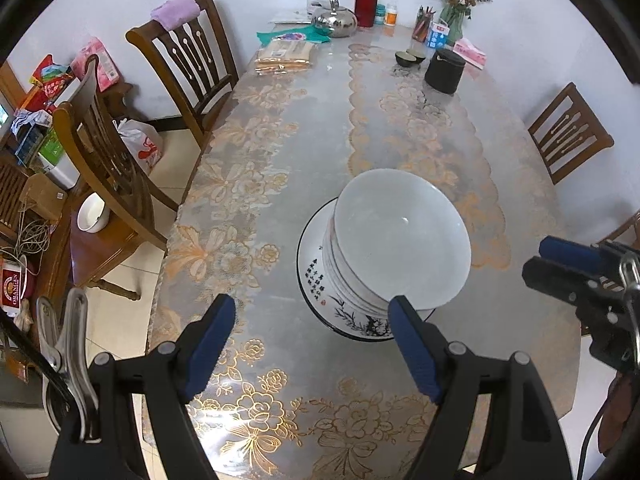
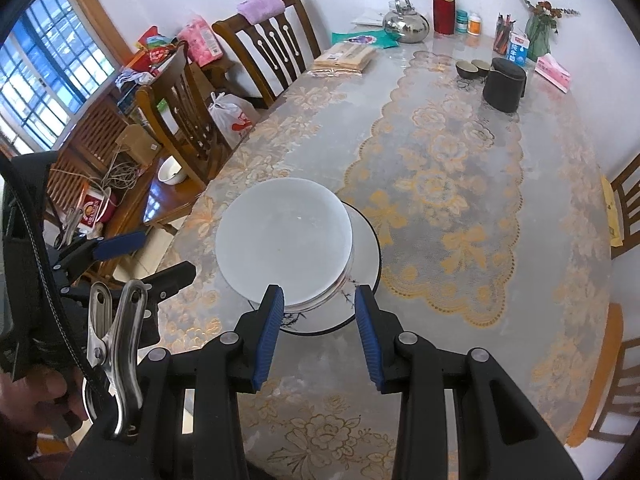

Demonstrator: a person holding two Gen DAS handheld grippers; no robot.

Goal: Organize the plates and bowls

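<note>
Holding both grippers above the bench (image 1: pixel 280 128), we see the left gripper (image 1: pixel 310 322) and right gripper (image 2: pixel 320 314) fingers spread, empty, near stacked bowls (image 1: pixel 400 240) on a plate (image 1: pixel 316 276).

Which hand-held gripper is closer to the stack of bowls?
Right. The right hand-held gripper sits open just before the stack of bowls on the plate. The left hand-held gripper is open too, off to the stack's left.

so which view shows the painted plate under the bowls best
The left wrist view: the plate shows its calligraphy and ink painting beside the bowl stack. In the right wrist view the bowls cover most of it, leaving mainly plain rim.
</note>
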